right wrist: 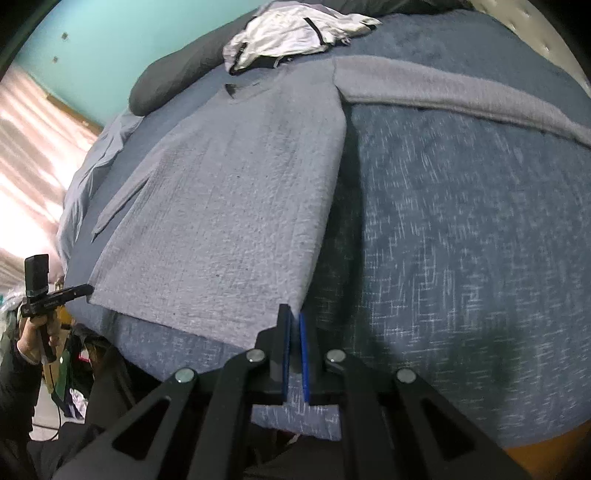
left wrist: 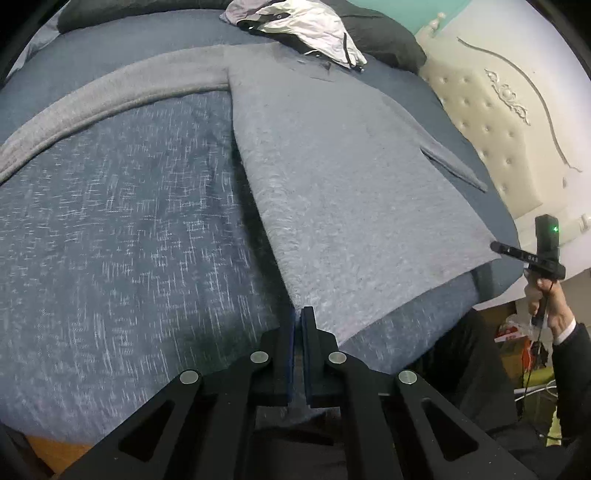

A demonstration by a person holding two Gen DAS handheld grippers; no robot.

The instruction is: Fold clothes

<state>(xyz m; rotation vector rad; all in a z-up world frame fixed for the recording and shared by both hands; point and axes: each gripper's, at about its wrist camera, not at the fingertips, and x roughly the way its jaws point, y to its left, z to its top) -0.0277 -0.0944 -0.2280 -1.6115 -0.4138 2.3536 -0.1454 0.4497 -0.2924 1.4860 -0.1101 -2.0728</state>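
A grey knit sweater (left wrist: 351, 177) lies flat on the blue bed cover (left wrist: 110, 240), its hem toward me and raised a little over a shadow. My left gripper (left wrist: 298, 314) is shut on the hem's left corner. My right gripper (right wrist: 293, 314) is shut on the right corner of the sweater (right wrist: 229, 206). Each view shows the other gripper at the far corner: the right gripper (left wrist: 493, 246) and the left gripper (right wrist: 88, 289). In each view the sleeve on that gripper's side stretches out sideways: sleeve (left wrist: 110, 96), sleeve (right wrist: 461, 96). The opposite sleeve (left wrist: 454, 166) lies along the body.
A crumpled white garment (left wrist: 295, 26) lies past the sweater's collar, next to dark pillows (left wrist: 384, 40). A cream tufted headboard (left wrist: 498, 122) is at the right. A person's hand (left wrist: 546, 302) holds the right gripper off the bed's edge, above floor clutter.
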